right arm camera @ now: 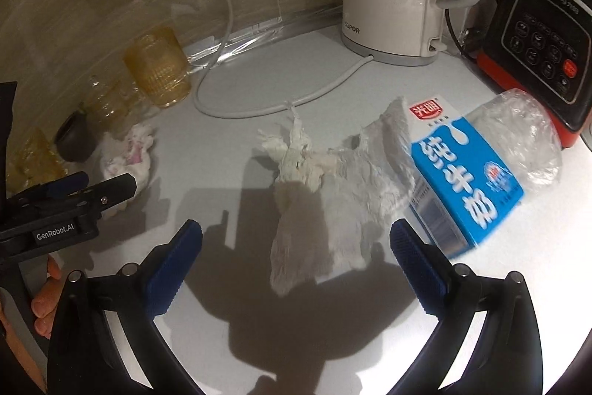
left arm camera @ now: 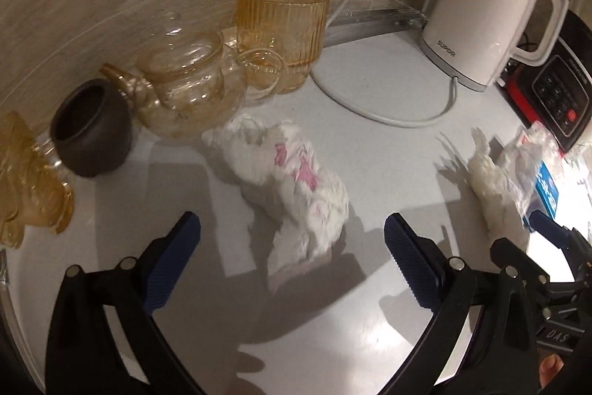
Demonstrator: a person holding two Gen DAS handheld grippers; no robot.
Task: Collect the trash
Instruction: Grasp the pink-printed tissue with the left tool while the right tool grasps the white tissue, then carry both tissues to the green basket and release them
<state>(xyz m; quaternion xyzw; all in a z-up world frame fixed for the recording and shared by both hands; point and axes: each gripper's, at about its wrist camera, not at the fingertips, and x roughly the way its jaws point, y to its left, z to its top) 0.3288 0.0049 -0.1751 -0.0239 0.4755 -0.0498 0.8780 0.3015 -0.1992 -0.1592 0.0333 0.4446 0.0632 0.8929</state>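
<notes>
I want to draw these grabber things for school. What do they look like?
Each hand-held gripper is black with two curved arms ending in dark blue, bumpy rubber pads. The left hand-held gripper has small silver bolts on its arms, and so does the right hand-held gripper. Seen from the right wrist camera, the left one carries a white "GenRobot.AI" label on its side. A person's bare fingers hold it; no sleeve shows.

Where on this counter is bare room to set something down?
Bare counter lies between the pink-printed tissue and the kettle, inside its cord's loop, and nearest the cameras. Glassware crowds the left wall; carton and tissue the right.
</notes>
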